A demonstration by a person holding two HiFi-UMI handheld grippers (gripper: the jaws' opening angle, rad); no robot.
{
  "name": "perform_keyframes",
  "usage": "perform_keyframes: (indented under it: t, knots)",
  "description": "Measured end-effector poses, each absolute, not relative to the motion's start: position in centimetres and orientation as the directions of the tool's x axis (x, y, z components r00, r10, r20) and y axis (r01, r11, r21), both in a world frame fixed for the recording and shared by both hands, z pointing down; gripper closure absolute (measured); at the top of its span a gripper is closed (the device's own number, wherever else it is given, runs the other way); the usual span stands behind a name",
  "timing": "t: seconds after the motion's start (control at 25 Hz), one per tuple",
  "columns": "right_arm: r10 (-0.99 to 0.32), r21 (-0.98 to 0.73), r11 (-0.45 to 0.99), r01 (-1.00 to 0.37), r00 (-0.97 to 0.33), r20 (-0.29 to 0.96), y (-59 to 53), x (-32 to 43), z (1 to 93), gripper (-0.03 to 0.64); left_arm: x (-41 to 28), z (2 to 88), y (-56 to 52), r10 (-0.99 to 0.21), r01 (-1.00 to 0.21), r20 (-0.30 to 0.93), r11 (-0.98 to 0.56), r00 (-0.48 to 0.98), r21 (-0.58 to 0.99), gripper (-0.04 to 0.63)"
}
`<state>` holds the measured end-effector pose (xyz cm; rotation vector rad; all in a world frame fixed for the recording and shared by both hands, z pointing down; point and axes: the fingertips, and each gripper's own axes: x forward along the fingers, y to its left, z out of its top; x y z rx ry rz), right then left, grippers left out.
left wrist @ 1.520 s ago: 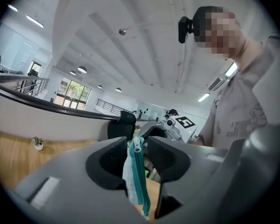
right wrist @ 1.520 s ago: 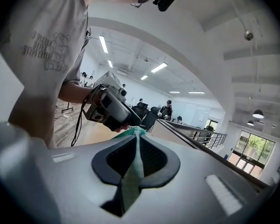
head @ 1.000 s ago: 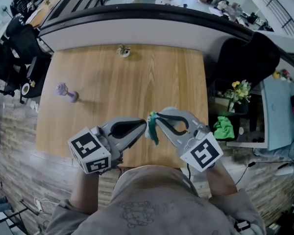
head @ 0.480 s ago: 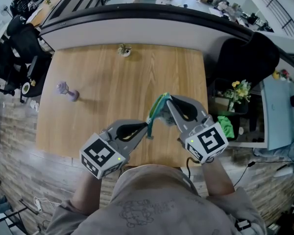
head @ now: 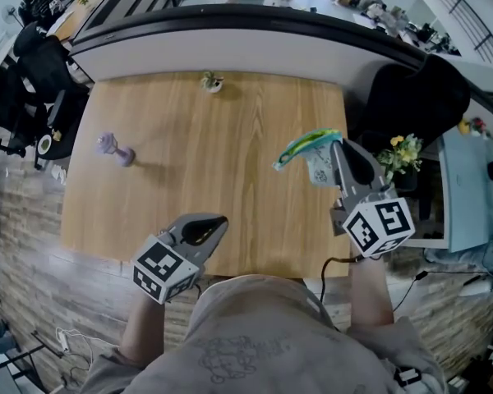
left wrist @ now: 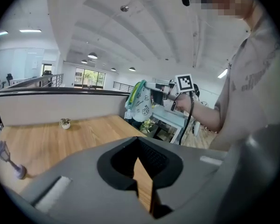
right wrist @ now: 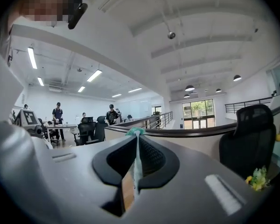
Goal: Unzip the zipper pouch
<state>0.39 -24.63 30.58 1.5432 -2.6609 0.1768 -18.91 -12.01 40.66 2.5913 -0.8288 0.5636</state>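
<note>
Open-plan office (right wrist: 84, 120) with white ceiling beams and strip lights lies beyond the table, with desks, chairs and standing people far off. Along the table's far edge curves a grey, dark-topped partition (head: 230, 48). The table (head: 205, 162) is a light wooden rectangle, and bare wood makes up most of its top. Off the table's right edge stand a black chair (head: 415, 97) and some flowers (head: 403, 150). A plank floor (head: 25, 220) runs along its left and near sides.

At the table's near edge, left of centre, the left gripper (head: 222, 220) hangs low with its jaws shut together, bare wood showing past them. The right gripper (head: 333, 144) is raised over the table's right edge, jaws clamped on the pouch (head: 308, 146). That pouch, green-edged with white printed cloth, hangs in the air above the table's right side, off the wood.

A purple piece (head: 115, 150) lies near the table's left edge. A small pot (head: 211, 81) sits at the far edge, well apart from both grippers.
</note>
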Motion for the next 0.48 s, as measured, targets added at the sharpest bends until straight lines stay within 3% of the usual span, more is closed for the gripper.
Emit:
perform_keyframes:
  t: [0.48]
  knots:
    - [-0.851, -0.121, 0.503, -0.856, -0.515, 0.105, -24.1, -0.7, 30.1, 0.597, -22.1, 38.0, -15.2, -0.647, -0.735, 0.377, -0.657, 0.663, 0.166, 0.595]
